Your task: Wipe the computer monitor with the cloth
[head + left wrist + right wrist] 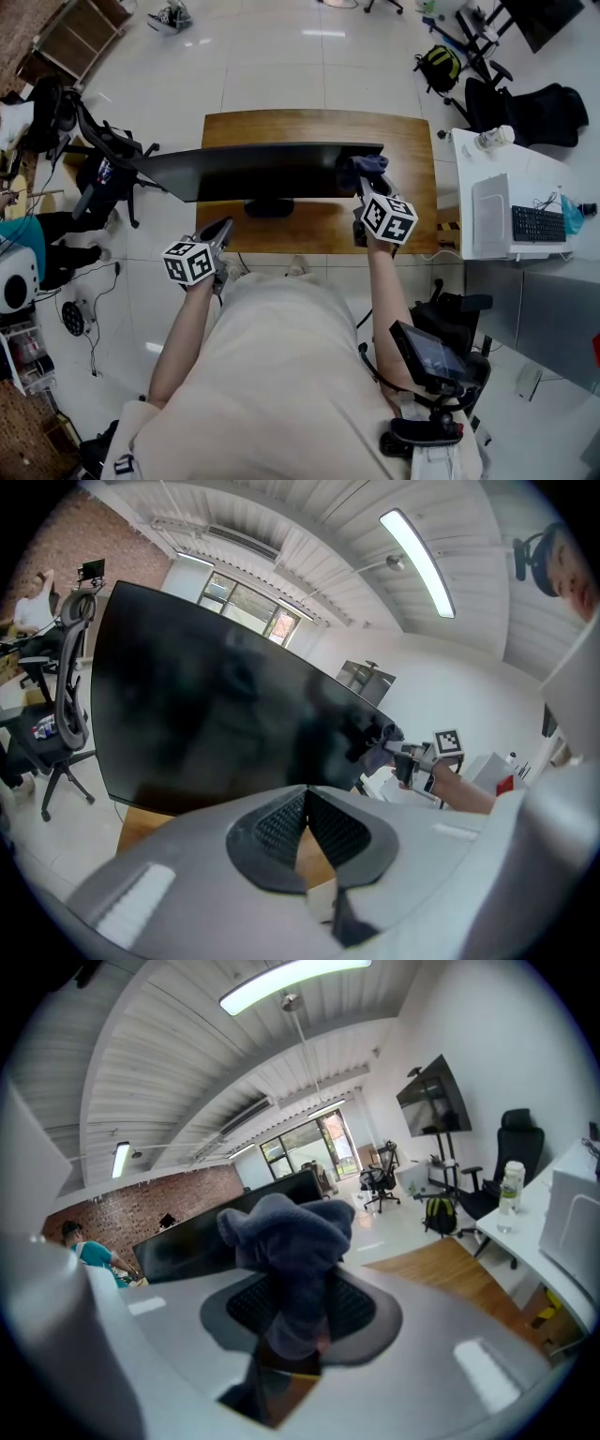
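A wide black monitor (pixel 262 169) stands on a wooden desk (pixel 412 141), its dark screen (pixel 206 705) facing me. My right gripper (pixel 367 184) is shut on a bunched grey-blue cloth (pixel 367 165) at the screen's right end; in the right gripper view the cloth (pixel 291 1241) fills the space between the jaws. From the left gripper view the cloth (pixel 375 752) is touching the screen's right edge. My left gripper (pixel 223 231) hangs near the desk's front edge, below the monitor's left half, jaws shut with nothing in them (pixel 307 829).
A white side table (pixel 525 206) with a keyboard (pixel 537 223) and bottle (pixel 495 138) stands to the right. Office chairs (pixel 103 159) sit at the left, another chair (pixel 525 103) and a backpack (pixel 439 66) at the back right. A person in teal (pixel 89 1251) is at the left.
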`<act>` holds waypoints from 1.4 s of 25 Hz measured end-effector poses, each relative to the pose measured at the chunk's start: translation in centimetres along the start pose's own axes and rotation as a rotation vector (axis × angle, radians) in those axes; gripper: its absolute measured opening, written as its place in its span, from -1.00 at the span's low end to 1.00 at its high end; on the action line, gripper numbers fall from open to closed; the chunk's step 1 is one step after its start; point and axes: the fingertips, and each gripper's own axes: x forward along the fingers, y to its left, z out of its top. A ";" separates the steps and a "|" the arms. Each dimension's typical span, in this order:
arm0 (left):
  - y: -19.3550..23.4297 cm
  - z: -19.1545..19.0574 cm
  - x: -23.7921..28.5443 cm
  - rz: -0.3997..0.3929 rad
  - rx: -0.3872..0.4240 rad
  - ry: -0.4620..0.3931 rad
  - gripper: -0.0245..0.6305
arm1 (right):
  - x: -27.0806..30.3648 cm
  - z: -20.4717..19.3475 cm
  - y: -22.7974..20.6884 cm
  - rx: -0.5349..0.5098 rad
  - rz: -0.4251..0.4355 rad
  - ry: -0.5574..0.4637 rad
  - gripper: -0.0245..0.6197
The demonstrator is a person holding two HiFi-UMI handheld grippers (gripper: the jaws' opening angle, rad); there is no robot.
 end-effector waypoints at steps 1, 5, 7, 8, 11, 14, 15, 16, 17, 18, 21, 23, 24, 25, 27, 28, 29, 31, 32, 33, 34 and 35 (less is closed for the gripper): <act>0.0 -0.1 0.0 0.000 -0.002 0.001 -0.93 | 0.1 -0.4 -0.2 0.000 -0.003 0.008 -0.56; 0.0 -0.6 -0.2 0.002 -0.005 0.007 -0.93 | 0.8 -2.3 -1.1 -0.010 -0.013 0.050 -0.56; 0.0 -0.7 -0.3 0.005 -0.005 0.009 -0.93 | 1.1 -3.2 -1.5 -0.014 -0.014 0.065 -0.56; 0.0 -0.8 -0.4 0.007 -0.006 0.009 -0.93 | 1.3 -3.6 -1.7 -0.016 -0.014 0.072 -0.56; 0.3 -0.7 -0.6 0.014 -0.008 0.009 -0.93 | 1.7 -4.9 -2.2 -0.019 -0.020 0.098 -0.56; 0.3 -0.6 -0.6 0.018 -0.009 0.009 -0.93 | 2.1 -6.3 -2.9 -0.013 -0.029 0.125 -0.56; 0.2 -0.6 -0.6 0.018 -0.008 0.010 -0.93 | 2.2 -6.8 -3.1 -0.011 -0.031 0.133 -0.56; 0.2 -0.7 -0.6 0.017 -0.007 0.010 -0.93 | 2.4 -7.3 -3.3 -0.009 -0.033 0.141 -0.56; 0.2 -0.7 -0.6 0.017 -0.007 0.010 -0.93 | 2.5 -7.9 -3.5 -0.008 -0.034 0.149 -0.56; 0.2 -0.7 -0.6 0.017 -0.007 0.011 -0.93 | 2.7 -8.5 -3.8 -0.008 -0.035 0.156 -0.56; 0.3 -0.6 -0.6 0.019 -0.010 0.013 -0.93 | 3.6 -10.4 -4.5 -0.016 -0.033 0.181 -0.56; 0.3 -0.5 -0.5 0.017 -0.015 0.014 -0.93 | 4.0 -11.7 -5.0 -0.003 -0.035 0.202 -0.56; 0.2 -0.5 -0.5 0.015 -0.018 0.014 -0.93 | 4.1 -12.2 -5.3 0.007 -0.038 0.210 -0.56; 0.2 -0.4 -0.4 0.013 -0.021 0.014 -0.93 | 4.2 -12.6 -5.5 0.014 -0.037 0.216 -0.56; 0.2 -0.3 -0.2 0.012 -0.023 0.015 -0.93 | 4.5 -13.2 -5.6 0.018 -0.029 0.222 -0.56; 0.2 -0.3 -0.1 0.013 -0.023 0.015 -0.93 | 4.6 -13.5 -5.7 0.019 -0.026 0.227 -0.56; 0.3 -0.2 0.0 0.015 -0.023 0.015 -0.93 | 4.7 -13.9 -5.8 0.020 -0.026 0.232 -0.56; 0.4 -0.1 0.1 0.018 -0.024 0.015 -0.93 | 4.8 -14.7 -6.1 0.028 -0.028 0.243 -0.56; 0.4 -0.1 0.1 0.019 -0.024 0.016 -0.93 | 4.9 -15.1 -6.2 0.032 -0.027 0.247 -0.56; 0.5 -0.1 0.2 0.020 -0.024 0.017 -0.93 | 5.1 -15.5 -6.4 0.035 -0.025 0.252 -0.56; 0.5 -0.1 0.2 0.020 -0.024 0.020 -0.93 | 5.2 -16.0 -6.5 0.033 -0.021 0.258 -0.56; 0.5 -0.1 0.3 0.020 -0.024 0.022 -0.93 | 5.4 -16.5 -6.6 0.031 -0.018 0.265 -0.56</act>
